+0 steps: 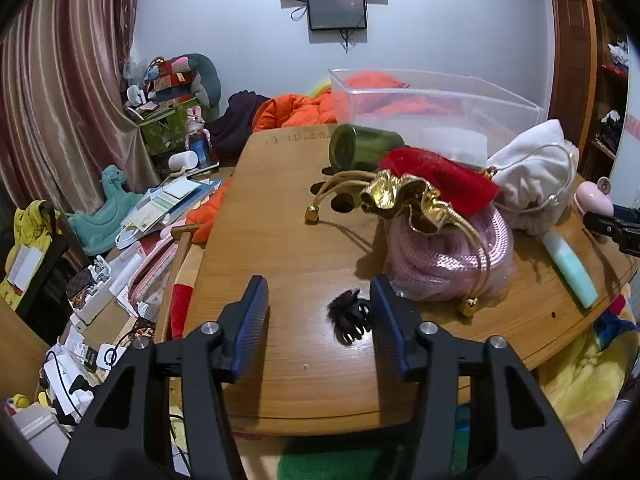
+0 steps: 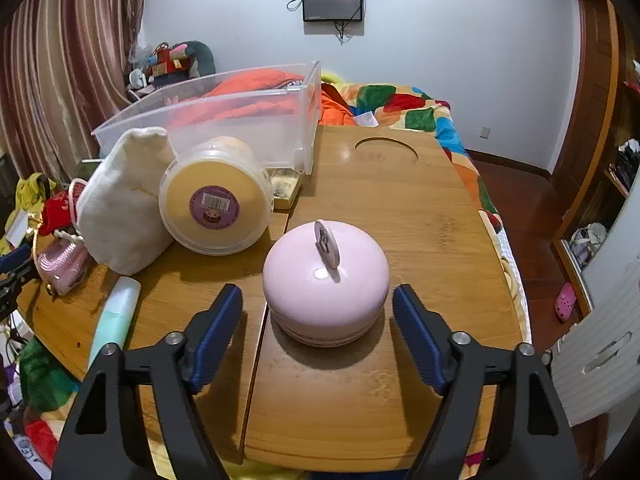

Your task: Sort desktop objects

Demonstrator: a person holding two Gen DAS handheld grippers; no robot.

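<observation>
- The step in hand is judged to be an approach for two pick-ups: no object has yet been lifted, and the clear bin (image 2: 248, 120) at the far side of the table (image 2: 400, 208) is taken as the likely place for sorted things.
- The left gripper (image 1: 320, 316) is seen with its fingers (image 1: 256, 312) spread and nothing pinched; a small black hair clip (image 1: 348, 316) lies on the table between them, close to the right-hand finger, though contact cannot be told.
- The right gripper (image 2: 318, 324) is likewise held with fingers spread, one on each side of a pink round case (image 2: 326, 280), which stands upright on the table with a gap visible at both sides; it is not gripped.
- Relative to the bin: a white pouch (image 2: 120, 204) and a round tub (image 2: 216, 196) on its side are found just in front of it; a green jar (image 1: 360, 148) lies on its side at its near left corner.
- Further from the bin, towards the left gripper, a red and gold drawstring bag (image 1: 424, 188) is seen resting on a pink coiled cord (image 1: 452, 256); a pale green tube (image 1: 570, 268) lies near the table edge.
- The next move is judged to call for the fingers to be closed squarely on the case below its domed lid, and the hair clip to be centred before pinching, since it is small and could slip out sideways.
- The bin's wall would have to be cleared on the carry.
</observation>
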